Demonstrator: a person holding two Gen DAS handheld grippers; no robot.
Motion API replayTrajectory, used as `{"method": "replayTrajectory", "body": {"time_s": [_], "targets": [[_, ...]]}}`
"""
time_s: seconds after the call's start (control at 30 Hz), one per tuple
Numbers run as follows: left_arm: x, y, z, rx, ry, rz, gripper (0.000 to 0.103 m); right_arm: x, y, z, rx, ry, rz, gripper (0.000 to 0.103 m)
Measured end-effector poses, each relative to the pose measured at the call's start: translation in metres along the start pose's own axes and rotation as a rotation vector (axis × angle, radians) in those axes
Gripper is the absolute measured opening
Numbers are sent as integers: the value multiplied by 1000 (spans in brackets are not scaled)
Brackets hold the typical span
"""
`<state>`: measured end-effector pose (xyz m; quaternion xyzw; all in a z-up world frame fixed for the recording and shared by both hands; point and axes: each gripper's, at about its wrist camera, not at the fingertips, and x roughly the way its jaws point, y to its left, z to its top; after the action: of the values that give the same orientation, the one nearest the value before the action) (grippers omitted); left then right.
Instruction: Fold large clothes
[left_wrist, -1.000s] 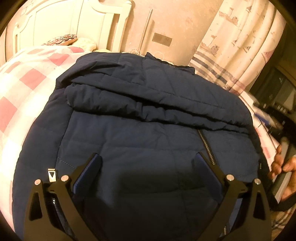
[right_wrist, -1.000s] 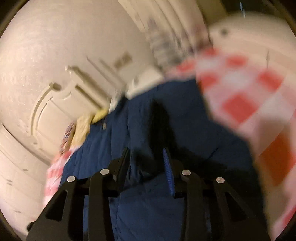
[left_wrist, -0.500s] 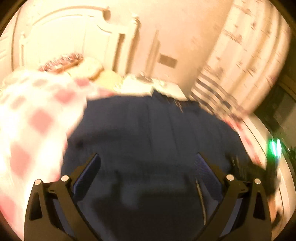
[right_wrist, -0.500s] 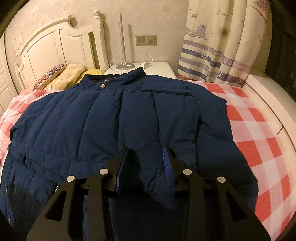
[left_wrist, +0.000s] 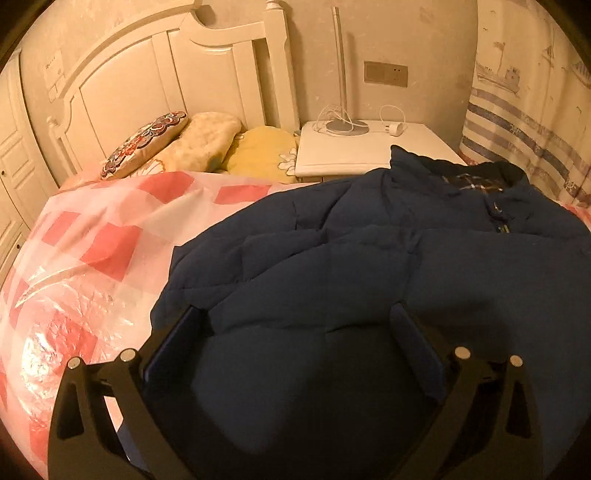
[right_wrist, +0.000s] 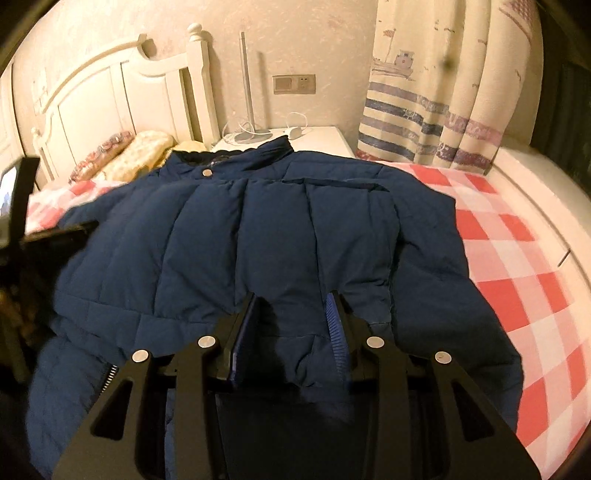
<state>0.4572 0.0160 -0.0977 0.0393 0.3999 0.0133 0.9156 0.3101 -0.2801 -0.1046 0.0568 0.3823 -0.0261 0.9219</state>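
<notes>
A large navy quilted jacket (left_wrist: 369, 288) lies spread on the bed, collar toward the nightstand. My left gripper (left_wrist: 295, 325) hovers open and wide over the jacket's left part, near its edge by the sheet, with nothing pinched. In the right wrist view the jacket (right_wrist: 221, 236) fills the middle, a sleeve folded over its right side. My right gripper (right_wrist: 291, 310) has a puffy fold of the lower jacket between its blue pads (right_wrist: 334, 321); the jaws are opening slightly while the fabric still touches both pads.
The bed carries a red-and-white checked sheet (left_wrist: 92, 240) under clear plastic. Pillows (left_wrist: 173, 144) lie against the white headboard (left_wrist: 147, 81). A white nightstand (left_wrist: 354, 155) with a lamp base and cables stands behind the collar. A striped curtain (right_wrist: 436, 92) hangs on the right.
The left gripper has swept sideways to the jacket's left edge, bringing sheet and headboard into view. The right view stopped swinging and holds still on the same fold, jaws a touch wider.
</notes>
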Motion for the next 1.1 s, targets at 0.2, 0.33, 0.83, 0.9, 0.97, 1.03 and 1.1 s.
{"method": "replayTrajectory", "body": {"time_s": [0.2, 0.33, 0.83, 0.9, 0.97, 1.03, 1.1], "targets": [[3, -1, 3, 1, 11, 6, 101, -25, -10, 24, 114, -26, 61, 36], [5, 0, 4, -6, 15, -3, 101, -14, 9, 62, -7, -57, 3, 36], [6, 1, 5, -10, 23, -9, 101, 25, 1, 67, -14, 12, -145, 50], [6, 1, 5, -11, 23, -11, 101, 30, 6, 54, -62, 43, -148, 73], [6, 1, 5, -13, 22, -12, 101, 42, 16, 40, -150, 61, -167, 78], [6, 1, 5, -11, 23, -10, 101, 46, 16, 41, -153, 72, -166, 80], [6, 2, 5, -11, 23, -11, 101, 41, 13, 45, -123, 89, -169, 79]]}}
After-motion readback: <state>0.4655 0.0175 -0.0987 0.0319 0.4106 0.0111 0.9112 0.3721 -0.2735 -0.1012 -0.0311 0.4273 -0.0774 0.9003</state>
